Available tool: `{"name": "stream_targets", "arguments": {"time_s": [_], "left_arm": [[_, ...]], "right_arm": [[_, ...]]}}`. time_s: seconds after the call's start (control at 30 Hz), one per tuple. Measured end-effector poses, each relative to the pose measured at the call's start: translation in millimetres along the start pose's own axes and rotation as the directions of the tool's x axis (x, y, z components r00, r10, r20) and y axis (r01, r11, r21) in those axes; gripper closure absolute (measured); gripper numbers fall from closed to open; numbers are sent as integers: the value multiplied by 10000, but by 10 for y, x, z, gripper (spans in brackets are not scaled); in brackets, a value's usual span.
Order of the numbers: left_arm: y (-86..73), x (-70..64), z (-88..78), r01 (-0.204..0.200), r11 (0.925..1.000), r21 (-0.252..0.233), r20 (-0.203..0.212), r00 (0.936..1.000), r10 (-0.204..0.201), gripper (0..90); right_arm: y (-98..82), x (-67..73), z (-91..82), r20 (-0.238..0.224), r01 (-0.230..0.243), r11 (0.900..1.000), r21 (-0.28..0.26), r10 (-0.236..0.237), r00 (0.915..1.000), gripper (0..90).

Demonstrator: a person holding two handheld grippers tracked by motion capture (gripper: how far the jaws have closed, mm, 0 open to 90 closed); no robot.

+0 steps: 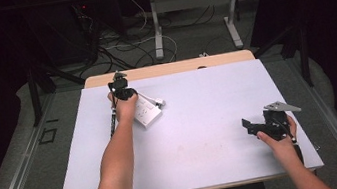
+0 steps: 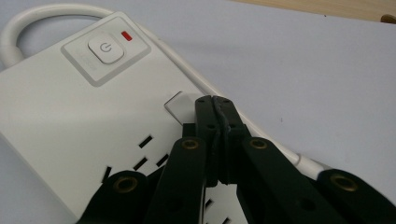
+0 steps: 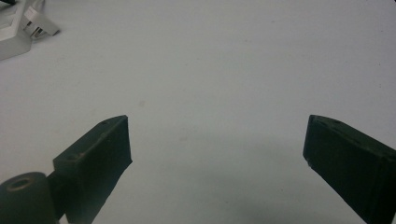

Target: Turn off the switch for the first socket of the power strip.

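Nearest the lens in the left gripper view, our left gripper (image 2: 215, 103) has its two black jaws pressed flat together with nothing between them, the joined tip poised over the top face of the white plastic power strip (image 2: 70, 116). We read that pinched shape as deliberate: closed jaws make one blunt finger, suited to prodding rather than grasping. The tip sits by a small pale square panel (image 2: 180, 105) on the strip, short of the rounded white power button (image 2: 106, 48) and the little red indicator (image 2: 126, 35) beside it; whether the tip touches the casing we cannot tell.

The strip lies flat on the far left part of the pale lavender sheet (image 1: 210, 118) covering the bench, sockets up, its thick white cord (image 2: 28, 21) looping round the button end, and a white plug (image 3: 39, 23) resting just beside it.

Well apart, at the near right, our right gripper (image 3: 217, 140) hovers low over bare sheet with jaws spread wide and empty, probably parked clear so the left has room.
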State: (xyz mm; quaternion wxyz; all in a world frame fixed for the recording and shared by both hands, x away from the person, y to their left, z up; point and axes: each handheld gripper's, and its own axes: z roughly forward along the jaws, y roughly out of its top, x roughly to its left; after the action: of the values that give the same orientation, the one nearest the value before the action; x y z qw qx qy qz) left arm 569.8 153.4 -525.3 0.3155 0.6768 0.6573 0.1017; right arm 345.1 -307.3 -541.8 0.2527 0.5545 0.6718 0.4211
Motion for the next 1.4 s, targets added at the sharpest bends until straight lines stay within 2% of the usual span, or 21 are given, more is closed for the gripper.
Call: {"name": "stream_targets", "arguments": {"time_s": [0.43, 0.47, 0.83, 1.03, 1.4], "left_arm": [[14, -28, -84, 27, 9995, -327, 75, 10000, -25, 900], [16, -34, -96, 37, 9994, -356, 30, 10000, -36, 900], [16, -121, -206, -310, 9980, -552, 57, 9995, 314, 900], [3, -170, -253, -458, 9972, -594, 110, 9989, 465, 860], [3, -198, -403, -747, 9951, -645, 366, 9963, 772, 810]], "right_arm": [[4, 0, -7, -48, 41, 10000, -29, -41, 10000, 71], [6, 10, -7, -33, -63, 10000, -35, 62, 10000, 72], [18, 12, -16, -158, 53, 9999, -99, -55, 9999, 72], [17, 1, -14, -66, 45, 9998, -214, -47, 10000, 72], [14, -9, -27, -173, -84, 9999, -97, 82, 9998, 72]]}}
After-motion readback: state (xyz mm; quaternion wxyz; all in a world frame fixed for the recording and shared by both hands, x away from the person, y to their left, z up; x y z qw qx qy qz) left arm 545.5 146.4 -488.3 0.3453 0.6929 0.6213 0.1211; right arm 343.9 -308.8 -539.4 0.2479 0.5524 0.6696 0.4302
